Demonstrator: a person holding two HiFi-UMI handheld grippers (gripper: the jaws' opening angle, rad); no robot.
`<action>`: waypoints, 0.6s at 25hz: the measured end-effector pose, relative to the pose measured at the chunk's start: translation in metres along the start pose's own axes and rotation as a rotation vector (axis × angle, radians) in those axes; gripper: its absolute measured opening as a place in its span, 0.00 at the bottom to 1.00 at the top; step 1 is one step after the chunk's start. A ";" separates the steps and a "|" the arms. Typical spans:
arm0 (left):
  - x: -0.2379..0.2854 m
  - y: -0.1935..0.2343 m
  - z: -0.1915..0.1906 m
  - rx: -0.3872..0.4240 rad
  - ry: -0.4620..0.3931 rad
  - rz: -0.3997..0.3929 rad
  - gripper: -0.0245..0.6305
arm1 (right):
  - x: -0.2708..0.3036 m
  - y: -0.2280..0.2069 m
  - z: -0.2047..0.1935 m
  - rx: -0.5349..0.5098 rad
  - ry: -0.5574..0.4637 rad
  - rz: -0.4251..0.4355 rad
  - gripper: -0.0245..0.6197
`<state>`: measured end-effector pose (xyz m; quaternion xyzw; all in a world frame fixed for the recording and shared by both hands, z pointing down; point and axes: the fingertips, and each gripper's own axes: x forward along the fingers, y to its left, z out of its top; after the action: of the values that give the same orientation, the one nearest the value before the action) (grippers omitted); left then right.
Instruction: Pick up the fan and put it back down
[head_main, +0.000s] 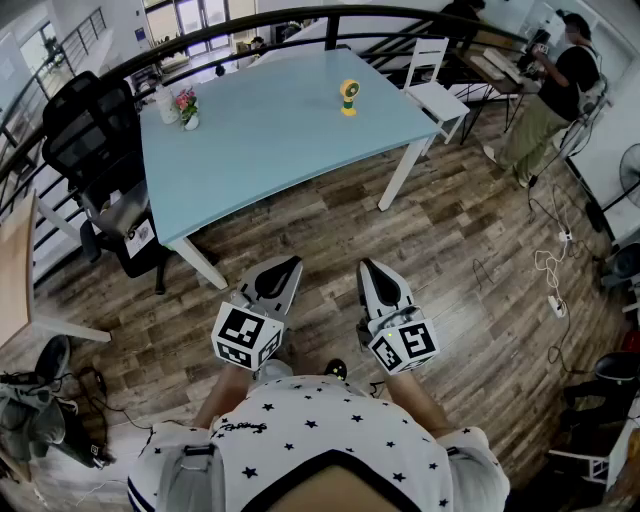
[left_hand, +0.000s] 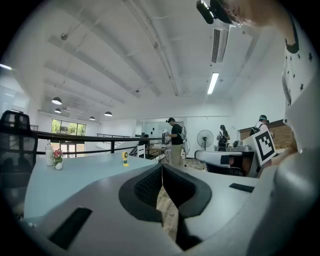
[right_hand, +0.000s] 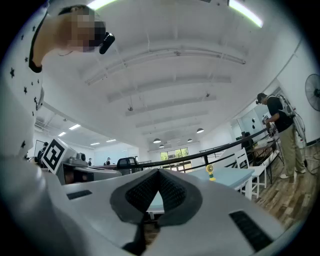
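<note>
A small yellow fan (head_main: 348, 97) stands upright near the far right side of a light blue table (head_main: 270, 140). It also shows as a tiny yellow fan (left_hand: 125, 158) in the left gripper view and a tiny yellow fan (right_hand: 210, 171) in the right gripper view. My left gripper (head_main: 288, 266) and right gripper (head_main: 370, 266) are held side by side close to my body, over the wooden floor and well short of the table. In the left gripper view my left gripper (left_hand: 161, 166) has its jaw tips touching with nothing between them. My right gripper (right_hand: 159, 171) is shut and empty too.
A flower vase (head_main: 187, 108) and a white bottle (head_main: 166, 103) stand at the table's left end. A black office chair (head_main: 85, 130) is left of the table, a white chair (head_main: 435, 85) right of it. A person (head_main: 555, 90) stands at the far right. Cables (head_main: 550, 270) lie on the floor.
</note>
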<state>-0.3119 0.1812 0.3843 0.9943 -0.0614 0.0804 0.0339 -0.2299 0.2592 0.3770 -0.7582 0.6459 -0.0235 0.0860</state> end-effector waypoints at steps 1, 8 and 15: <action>0.000 -0.002 0.000 0.002 0.001 -0.001 0.08 | -0.002 -0.001 0.000 0.001 0.000 -0.001 0.03; 0.000 -0.015 0.002 0.008 -0.003 0.001 0.08 | -0.014 -0.005 0.004 -0.002 -0.005 0.001 0.03; 0.006 -0.028 0.003 0.009 -0.010 0.012 0.08 | -0.025 -0.016 0.009 -0.007 -0.014 0.000 0.03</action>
<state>-0.3017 0.2075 0.3806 0.9944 -0.0670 0.0758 0.0289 -0.2175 0.2873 0.3728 -0.7585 0.6455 -0.0158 0.0878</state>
